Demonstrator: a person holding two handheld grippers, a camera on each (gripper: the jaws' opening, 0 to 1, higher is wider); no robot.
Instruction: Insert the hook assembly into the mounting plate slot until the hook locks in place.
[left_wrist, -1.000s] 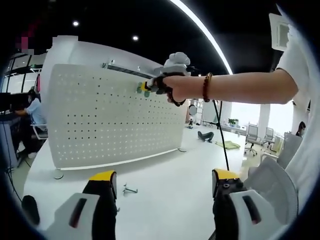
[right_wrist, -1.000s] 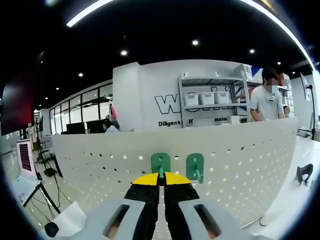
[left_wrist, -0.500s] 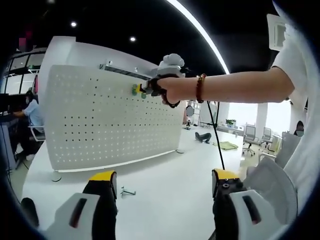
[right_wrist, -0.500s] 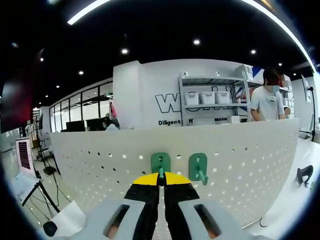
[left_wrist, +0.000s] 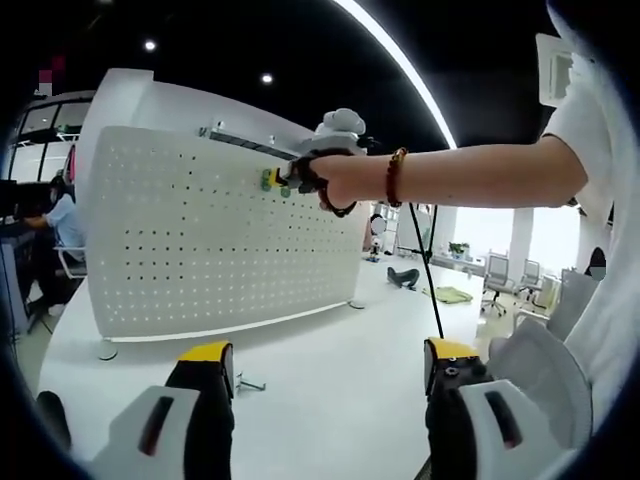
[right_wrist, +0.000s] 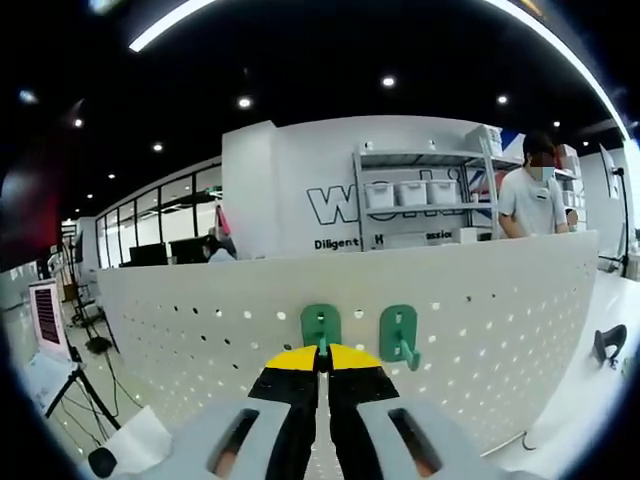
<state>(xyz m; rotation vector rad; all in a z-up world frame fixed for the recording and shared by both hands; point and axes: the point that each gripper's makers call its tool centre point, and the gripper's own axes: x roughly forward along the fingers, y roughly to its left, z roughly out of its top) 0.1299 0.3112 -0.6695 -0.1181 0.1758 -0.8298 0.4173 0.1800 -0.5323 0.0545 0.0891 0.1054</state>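
The hook (right_wrist: 321, 327) was a small green plastic piece: a flat upright tab with a peg jutting from its face, pressed against the white pegboard (right_wrist: 480, 310) near the board's top edge. The right gripper (right_wrist: 321, 357) had its yellow-tipped jaws closed tight on that peg, the tips almost meeting just below the tab. A second hook (right_wrist: 398, 334) of the same green, with a curved prong hanging from it, sat mounted on the board just beside the first, to its right in the right gripper view.

From the left gripper view, the pegboard (left_wrist: 200, 240) stood upright on a white table (left_wrist: 330, 370), a curved sheet dotted with rows of small holes. The person's arm (left_wrist: 470, 175), with a beaded bracelet (left_wrist: 392, 178) at the wrist, reached across to the board's upper edge, and the right gripper (left_wrist: 285, 180) showed there with a spot of green and yellow at the board.

The left gripper (left_wrist: 325, 372) hung low over the table, well away from the board, jaws spread wide and holding nothing. A small metal bracket (left_wrist: 250, 383) lay on the table near its left jaw.

On the wall behind the board ran large dark lettering (right_wrist: 345, 205), partly hidden by a shelf (right_wrist: 415, 215) of white bins; I could make out "W" and, below it, "Diligent", but the rest was blocked.
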